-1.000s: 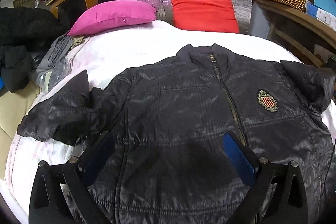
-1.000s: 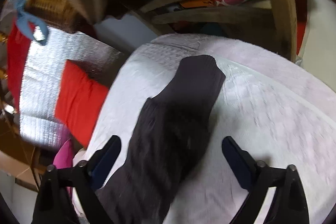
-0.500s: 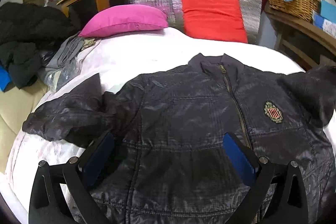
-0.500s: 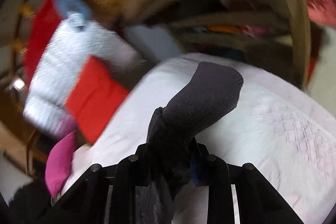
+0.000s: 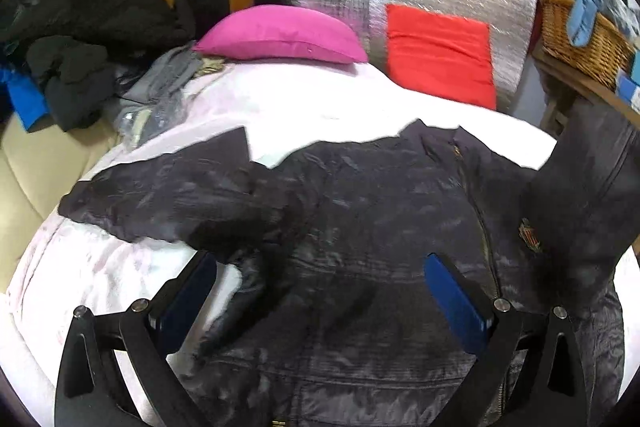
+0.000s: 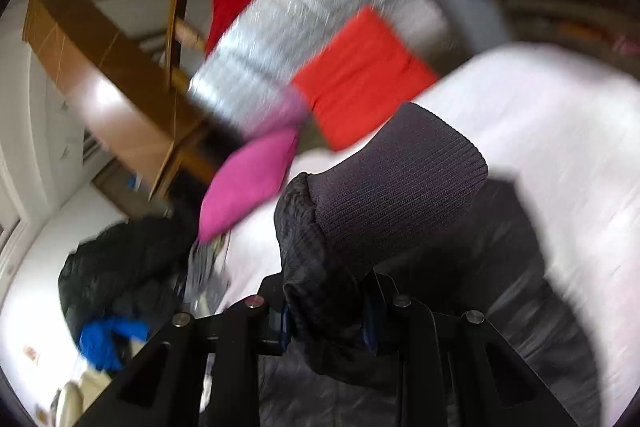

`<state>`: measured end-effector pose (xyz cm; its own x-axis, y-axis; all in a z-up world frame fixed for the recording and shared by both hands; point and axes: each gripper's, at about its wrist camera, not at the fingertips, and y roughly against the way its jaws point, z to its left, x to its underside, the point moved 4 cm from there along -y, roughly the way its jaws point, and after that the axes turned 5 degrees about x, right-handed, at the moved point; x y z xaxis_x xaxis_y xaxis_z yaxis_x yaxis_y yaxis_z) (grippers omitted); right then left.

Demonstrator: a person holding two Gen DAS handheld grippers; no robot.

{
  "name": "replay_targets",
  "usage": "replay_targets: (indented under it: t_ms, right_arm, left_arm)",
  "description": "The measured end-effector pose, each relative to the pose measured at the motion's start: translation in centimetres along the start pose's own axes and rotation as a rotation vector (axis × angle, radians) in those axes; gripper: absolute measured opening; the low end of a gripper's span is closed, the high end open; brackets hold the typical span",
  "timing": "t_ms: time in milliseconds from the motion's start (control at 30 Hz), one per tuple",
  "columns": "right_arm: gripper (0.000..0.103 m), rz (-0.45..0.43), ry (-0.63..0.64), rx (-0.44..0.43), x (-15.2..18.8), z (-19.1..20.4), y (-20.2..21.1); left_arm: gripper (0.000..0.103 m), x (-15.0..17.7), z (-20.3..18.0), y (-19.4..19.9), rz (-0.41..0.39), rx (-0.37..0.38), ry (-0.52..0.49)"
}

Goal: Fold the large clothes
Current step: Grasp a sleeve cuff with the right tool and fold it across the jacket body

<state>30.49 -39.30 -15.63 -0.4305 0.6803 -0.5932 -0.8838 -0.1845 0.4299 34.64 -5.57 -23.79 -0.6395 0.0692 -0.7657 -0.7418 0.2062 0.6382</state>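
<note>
1 sleeve of 2 is in play; folding has barely begun. The dark jacket (image 5: 360, 227) lies face up and zipped on the white bed (image 5: 300, 103), its body unfolded. At 9 o'clock the far sleeve (image 5: 168, 195) is spread flat, untouched. The right claw (image 6: 326, 323) is pinched on the other sleeve (image 6: 360, 227) just below its ribbed cuff (image 6: 396, 187), holding it raised at 3 o'clock. The left claw (image 5: 320, 303) is spread wide above the hem, gripping nothing.
</note>
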Motion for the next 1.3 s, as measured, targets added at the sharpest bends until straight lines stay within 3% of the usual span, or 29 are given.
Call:
replay_targets:
  t_ms: [167,200,233,300,433,533,600,767,900,1033,1167,1233,1267,1300]
  right_arm:
    - [0.034,0.181,-0.008,-0.035,4.1,0.5,-6.8]
    - [0.039,0.21,-0.005,-0.041,5.0,0.7,-7.7]
    - [0.06,0.243,-0.002,-0.047,6.0,0.9,-8.4]
    - [0.077,0.323,-0.011,-0.071,7.5,1.0,-10.0]
    - [0.078,0.364,-0.02,-0.165,8.4,1.4,-8.7]
    - [0.078,0.327,-0.017,-0.196,7.7,1.1,-6.3]
    - [0.078,0.272,-0.022,-0.157,6.8,0.3,-5.1]
    - [0.078,0.164,-0.118,0.038,4.6,-4.8,-1.8]
    - [0.077,0.161,-0.206,0.134,3.3,-9.0,-1.5]
    - [0.077,0.082,-0.248,0.235,1.3,-12.2,-0.8]
    - [0.077,0.043,-0.211,0.343,-0.8,-14.2,-1.1]
    - [0.077,0.056,-0.178,0.379,-1.4,-14.5,-2.3]
    - [0.077,0.068,-0.166,0.389,-1.5,-14.7,-2.9]
    - [0.077,0.085,-0.164,0.394,-1.5,-14.9,-3.8]
  left_arm:
    - [0.103,-0.1,1.9,-0.3,0.002,-0.015,0.056]
    - [0.103,0.0,2.0,-0.5,0.014,-0.015,0.06]
    - [0.103,0.1,2.1,-0.7,0.024,-0.014,0.059]
    - [0.103,0.1,2.1,-0.9,0.031,-0.011,0.056]
    - [0.103,-0.2,2.0,-0.5,0.017,0.012,0.071]
    - [0.103,-0.2,1.5,-0.2,0.017,0.055,0.095]
    - [0.103,-0.2,0.8,-0.2,0.027,0.092,0.094]
    - [0.103,-0.4,-0.8,0.8,-0.012,0.152,0.063]
    - [0.103,-0.3,-0.9,0.0,0.02,0.119,0.03]
    - [0.103,-0.1,0.7,-0.5,0.041,0.082,0.045]
    - [0.103,0.1,3.1,-1.2,0.061,0.056,0.087]
    - [0.103,0.3,4.1,-1.7,0.086,0.08,0.133]
    - [0.099,0.5,4.7,-2.0,0.098,0.108,0.174]
    - [0.088,0.6,4.9,-2.2,0.107,0.128,0.198]
